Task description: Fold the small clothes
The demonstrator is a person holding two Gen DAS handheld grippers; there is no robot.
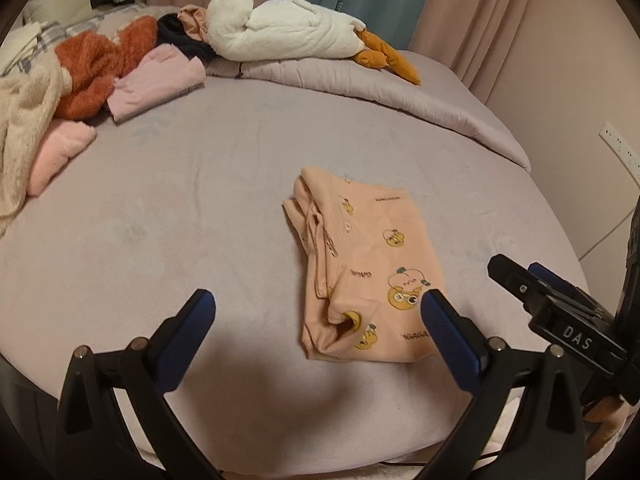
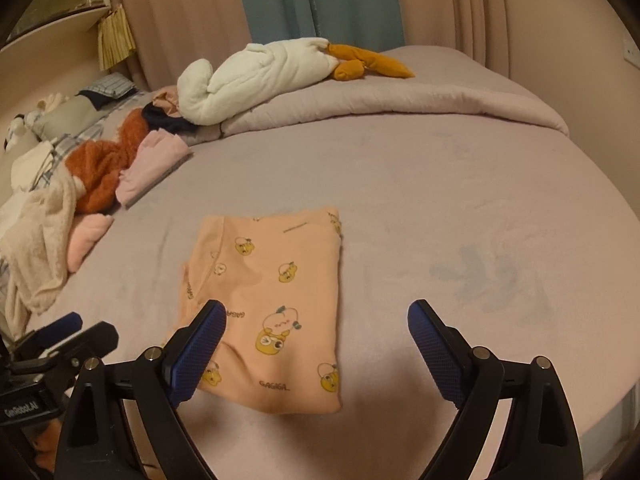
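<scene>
A small peach garment (image 1: 360,268) with yellow cartoon prints lies folded into a rectangle on the lilac bed (image 1: 180,208). It also shows in the right wrist view (image 2: 268,304). My left gripper (image 1: 318,304) is open and empty, just above the bed at the garment's near left edge. My right gripper (image 2: 316,318) is open and empty, hovering over the garment's near right part. The right gripper's body shows at the right in the left wrist view (image 1: 560,312); the left one's shows at the left in the right wrist view (image 2: 60,344).
A pile of clothes lies at the left: a rust fleece (image 1: 96,68), a folded pink piece (image 1: 156,80), a cream blanket (image 1: 24,132). A white plush goose (image 1: 288,32) rests on a folded quilt (image 1: 400,92) at the back. Curtains and a wall stand behind.
</scene>
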